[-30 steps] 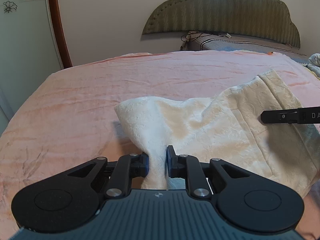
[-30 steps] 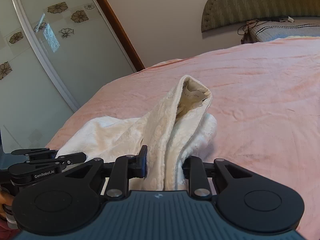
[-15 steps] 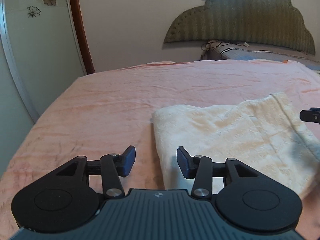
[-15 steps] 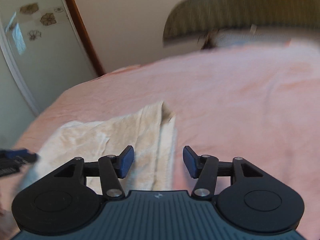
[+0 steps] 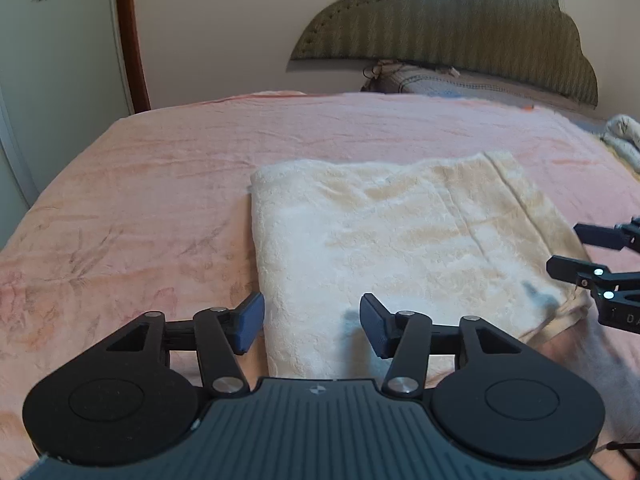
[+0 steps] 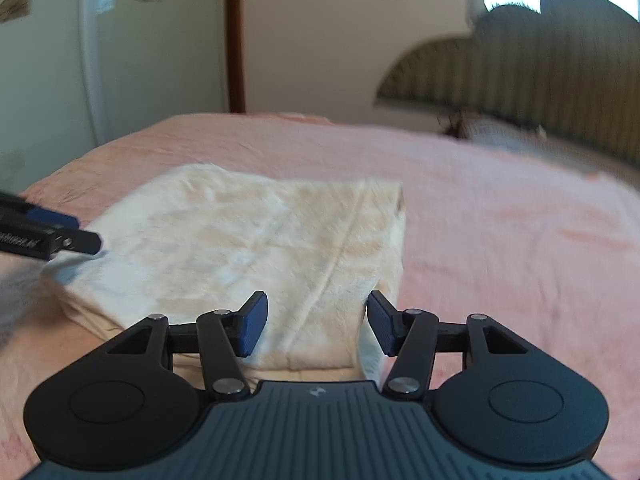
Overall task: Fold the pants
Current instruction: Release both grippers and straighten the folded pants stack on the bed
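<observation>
- On the pink bed cover, the pants lie as a flat, folded cream rectangle, near the foot edge closest to both cameras.
- Left gripper: its jaws have just been opening and stand apart, nothing pinched; the near left corner of the pants lies below and between them, apparently untouched.
- Right gripper: its jaws have also just been opening and are spread and empty, above the near right portion of the fold.
- Risk: either gripper dragging low across the fabric snags the plush pile and pulls the top layer off its stack.
- Risk: the near right corner, seen from the left wrist, looks loose, with an under-layer peeking out; a nudge there could spring the fold open.
- Risk: a one-sided re-grip skews the rectangle, since the soft cover gives little hold underneath.
- Look of the pants: thick, fleecy, embossed texture; cream with paler patches; a straight seam line runs lengthwise near the right side.
- Edges: left side is a rounded fold, fairly straight; stacked layers show at the near edge.
- Right wrist view is motion-blurred, so layer alignment at the far right corner is uncertain, possibly a small dark gap there.
</observation>
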### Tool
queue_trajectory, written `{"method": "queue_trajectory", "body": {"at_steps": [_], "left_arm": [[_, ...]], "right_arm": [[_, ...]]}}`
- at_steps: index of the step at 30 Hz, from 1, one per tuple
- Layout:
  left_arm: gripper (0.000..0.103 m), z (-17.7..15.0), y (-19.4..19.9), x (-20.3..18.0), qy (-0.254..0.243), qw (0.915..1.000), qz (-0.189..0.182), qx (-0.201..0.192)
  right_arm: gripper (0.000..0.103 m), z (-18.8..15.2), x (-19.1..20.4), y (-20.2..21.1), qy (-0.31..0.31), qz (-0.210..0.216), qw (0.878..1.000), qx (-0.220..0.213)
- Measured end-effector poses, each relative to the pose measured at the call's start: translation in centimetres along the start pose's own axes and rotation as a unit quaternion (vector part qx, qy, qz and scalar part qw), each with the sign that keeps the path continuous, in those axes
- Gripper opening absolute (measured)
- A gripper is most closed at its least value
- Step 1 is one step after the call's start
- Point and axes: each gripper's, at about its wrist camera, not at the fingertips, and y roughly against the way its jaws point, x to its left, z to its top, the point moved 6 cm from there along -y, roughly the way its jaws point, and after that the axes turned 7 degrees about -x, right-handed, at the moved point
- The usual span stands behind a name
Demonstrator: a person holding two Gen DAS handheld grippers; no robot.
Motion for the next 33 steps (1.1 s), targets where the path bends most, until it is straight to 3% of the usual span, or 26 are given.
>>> {"method": "queue_trajectory", "body": {"at_steps": [3,5,7,9,10,12,14,16,19,23,28,31,33], "left_arm": [[0.059,-0.7,-0.5,-0.1,0.005,0.9999,0.008,0.005],[0.060,-0.7,0.2,0.1,0.013,0.9999,0.008,0.002],[0.065,-0.8,0.7,0.2,0.013,0.9998,0.014,0.003],[0.071,-0.9,1.2,0.3,0.019,0.9996,0.019,0.004],[0.075,-0.9,1.4,0.3,0.025,0.9995,0.018,0.004],[0.075,-1.2,1.5,0.3,0.043,0.9989,0.015,0.010],[0.076,-1.4,1.7,0.2,0.053,0.9984,0.017,0.011],[0.076,-1.6,2.2,0.1,0.050,0.9985,0.020,0.008],[0.076,-1.9,2.9,0.3,0.049,0.9985,0.025,0.001],[0.076,-2.0,3.4,0.3,0.056,0.9982,0.024,0.004],[0.076,-2.3,4.8,-0.4,0.058,0.9982,0.012,0.002],[0.079,-2.9,5.6,-0.6,0.061,0.9980,0.014,0.006],[0.080,-3.3,6.0,-0.7,0.076,0.9970,0.004,0.014]], "right_arm": [[0.054,-1.5,-0.8,-1.7,0.001,-0.025,0.999,0.045],[0.054,-2.3,-2.2,-1.9,-0.061,-0.017,0.997,0.048],[0.055,-2.0,-2.3,-0.8,-0.077,-0.029,0.996,0.032],[0.055,-1.2,-1.1,0.9,-0.052,-0.050,0.997,0.001],[0.055,-0.8,-0.2,1.8,-0.035,-0.049,0.998,-0.021],[0.065,-0.5,1.7,2.3,-0.006,-0.026,0.999,-0.037],[0.065,-1.1,3.0,1.2,0.004,0.002,1.000,-0.009],[0.065,-2.3,2.8,-0.3,0.000,-0.004,1.000,0.023],[0.065,-2.4,1.9,0.2,-0.047,-0.010,0.999,0.020],[0.066,-2.2,2.8,2.2,-0.048,-0.010,0.999,0.009],[0.068,-5.0,2.8,1.9,-0.072,-0.013,0.996,0.059],[0.069,-5.5,2.8,3.3,-0.114,0.001,0.992,0.058],[0.078,-5.7,3.1,4.3,-0.129,0.004,0.990,0.058]]}}
